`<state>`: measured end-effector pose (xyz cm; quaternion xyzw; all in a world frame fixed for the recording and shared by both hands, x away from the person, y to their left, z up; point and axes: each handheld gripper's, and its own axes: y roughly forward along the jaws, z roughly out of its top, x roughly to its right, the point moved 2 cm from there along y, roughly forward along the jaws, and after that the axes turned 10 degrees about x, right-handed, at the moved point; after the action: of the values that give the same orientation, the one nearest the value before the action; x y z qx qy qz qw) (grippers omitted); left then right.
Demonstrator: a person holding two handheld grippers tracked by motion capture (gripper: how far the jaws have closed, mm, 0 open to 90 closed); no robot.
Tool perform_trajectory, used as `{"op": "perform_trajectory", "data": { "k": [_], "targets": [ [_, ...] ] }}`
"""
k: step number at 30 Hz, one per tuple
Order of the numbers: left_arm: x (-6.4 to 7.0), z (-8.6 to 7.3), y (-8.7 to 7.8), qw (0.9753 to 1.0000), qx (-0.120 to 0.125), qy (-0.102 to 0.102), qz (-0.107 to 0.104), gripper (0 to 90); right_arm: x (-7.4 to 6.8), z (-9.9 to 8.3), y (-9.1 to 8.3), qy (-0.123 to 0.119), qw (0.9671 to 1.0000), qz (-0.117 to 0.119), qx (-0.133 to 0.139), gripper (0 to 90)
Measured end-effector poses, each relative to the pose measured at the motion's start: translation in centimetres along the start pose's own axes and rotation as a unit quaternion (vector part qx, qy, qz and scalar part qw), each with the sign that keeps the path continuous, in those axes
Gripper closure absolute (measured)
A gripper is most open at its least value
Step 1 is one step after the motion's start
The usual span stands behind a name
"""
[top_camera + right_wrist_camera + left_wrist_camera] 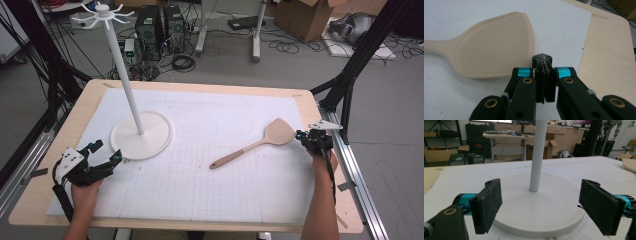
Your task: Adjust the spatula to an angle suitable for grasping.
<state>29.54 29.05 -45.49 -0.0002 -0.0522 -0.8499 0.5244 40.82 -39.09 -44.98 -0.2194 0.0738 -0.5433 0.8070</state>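
While the high view looks down on the table (320, 210), a white sheet covers most of its wooden top, and on that sheet stands a white stand (141, 135) with a round flat base and a tall thin pole topped by a ring of hooks. Just beside the base's near left edge sits the left claw (106, 152), held in the person's left hand (86, 192), its jaws spread apart and empty. Well to the right lies a tan spatula (252, 145), flat on the sheet, its handle pointing toward the person and its blade toward the far right. The right claw (301, 135) rests just beside the blade's right edge.

From the left gripper view, the left claw (540, 208) has its two black pads wide apart, one on either side of the stand's base (536, 207), with the pole (537, 155) rising between them farther back.

From the right gripper view, the right claw (545, 75) has its jaws pressed together with nothing between them, the tip just beside the edge of the spatula's blade (496, 50), which lies flat on the white sheet.
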Motion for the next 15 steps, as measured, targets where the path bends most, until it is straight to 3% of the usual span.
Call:
{"op": "perform_trajectory", "data": {
  "k": [4,15],
  "targets": [
    [0.0,0.0,0.0,1.0000,0.000,-0.001,0.000,18.9,-0.1,0.0,0.0,-0.001,0.9999,0.015,0.005,90.0],
    [0.0,0.0,0.0,1.0000,0.000,0.000,0.000,18.9,-2.5,0.9,0.5,-0.025,0.9980,0.054,0.021,90.0]
  ]
}}
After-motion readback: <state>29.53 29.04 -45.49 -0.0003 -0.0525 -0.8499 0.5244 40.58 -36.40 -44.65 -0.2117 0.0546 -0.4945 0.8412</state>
